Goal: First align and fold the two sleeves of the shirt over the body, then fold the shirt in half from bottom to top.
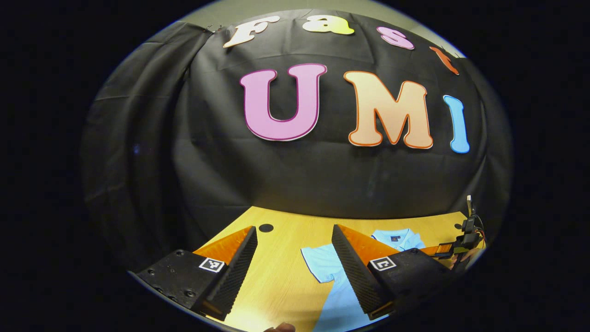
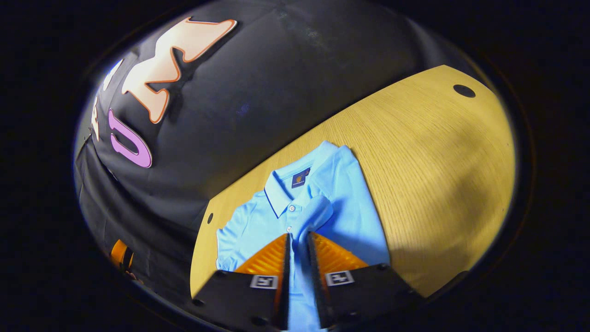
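Note:
A light blue polo shirt [image 2: 350, 207] lies face up on the wooden table [image 2: 438, 161], collar [image 2: 281, 191] toward the black cloth wall. One sleeve [image 2: 318, 213] is folded across the chest, and its end runs between the fingers of my right gripper [image 2: 298, 235], which is shut on it just above the placket. The other sleeve [image 1: 318, 263] lies spread flat on the table. My left gripper [image 1: 294, 228] hovers open and wide over bare wood to the left of that sleeve, holding nothing. In the left gripper view the right gripper [image 1: 449, 250] shows far right over the shirt [image 1: 341, 290].
Round dark holes [image 1: 266, 227] [image 2: 464, 91] mark the tabletop's far corners. The black cloth wall stands right behind the table's far edge. Bare wood [image 1: 286, 276] stretches left of the shirt. A fingertip of a hand [image 1: 281, 327] shows at the bottom of the left gripper view.

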The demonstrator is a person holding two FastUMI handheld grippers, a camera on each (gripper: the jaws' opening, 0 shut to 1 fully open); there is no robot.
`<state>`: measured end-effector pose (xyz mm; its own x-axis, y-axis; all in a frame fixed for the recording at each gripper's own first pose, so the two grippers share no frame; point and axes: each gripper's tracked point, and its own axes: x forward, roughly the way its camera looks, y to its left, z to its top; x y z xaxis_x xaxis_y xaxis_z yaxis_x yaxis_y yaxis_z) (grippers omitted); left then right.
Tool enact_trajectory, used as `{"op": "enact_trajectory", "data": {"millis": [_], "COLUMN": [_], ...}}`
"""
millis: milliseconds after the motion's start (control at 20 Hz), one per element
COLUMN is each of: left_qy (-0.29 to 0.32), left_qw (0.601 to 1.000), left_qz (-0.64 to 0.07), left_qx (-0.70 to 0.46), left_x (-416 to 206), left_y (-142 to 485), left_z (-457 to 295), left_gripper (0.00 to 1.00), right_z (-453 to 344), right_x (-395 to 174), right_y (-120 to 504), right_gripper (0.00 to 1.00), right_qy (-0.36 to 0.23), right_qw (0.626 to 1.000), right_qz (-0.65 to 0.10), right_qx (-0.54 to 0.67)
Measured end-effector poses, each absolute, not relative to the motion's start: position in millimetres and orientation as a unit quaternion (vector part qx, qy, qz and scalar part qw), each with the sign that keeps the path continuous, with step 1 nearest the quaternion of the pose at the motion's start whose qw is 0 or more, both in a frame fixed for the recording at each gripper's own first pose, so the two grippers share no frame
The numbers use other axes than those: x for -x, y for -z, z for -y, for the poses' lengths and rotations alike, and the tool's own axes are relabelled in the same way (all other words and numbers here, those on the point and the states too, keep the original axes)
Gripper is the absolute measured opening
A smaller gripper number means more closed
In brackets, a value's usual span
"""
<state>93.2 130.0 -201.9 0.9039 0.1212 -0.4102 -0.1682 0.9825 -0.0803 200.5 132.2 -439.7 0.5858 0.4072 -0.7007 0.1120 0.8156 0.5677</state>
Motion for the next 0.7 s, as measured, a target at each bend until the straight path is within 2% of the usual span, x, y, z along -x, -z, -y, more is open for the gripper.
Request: {"op": "enact_trajectory", "data": {"millis": [200, 300, 450, 700], "left_qy": [-0.066, -0.052, -0.025, -0.024], "left_qw": [0.973, 0.973, 0.969, 0.951], "left_qz": [-0.212, -0.218, -0.234, -0.305], "left_qx": [0.054, 0.055, 0.076, 0.053], "left_x": [-111, -123, -142, -163], "left_y": [222, 236, 267, 345], "left_z": [-125, -117, -99, -87], "left_gripper": [0.98, 1.00, 0.96, 0.95], "right_z": [-121, -118, -111, -99], "right_x": [-210, -209, -200, -170], "right_y": [413, 395, 367, 339], "right_gripper": [0.95, 0.97, 0.97, 0.97], "right_qy": [-0.093, -0.099, -0.113, -0.123], "right_qw": [0.874, 0.880, 0.894, 0.910], "right_qz": [-0.403, -0.393, -0.376, -0.364], "right_qx": [-0.256, -0.246, -0.216, -0.158]}}
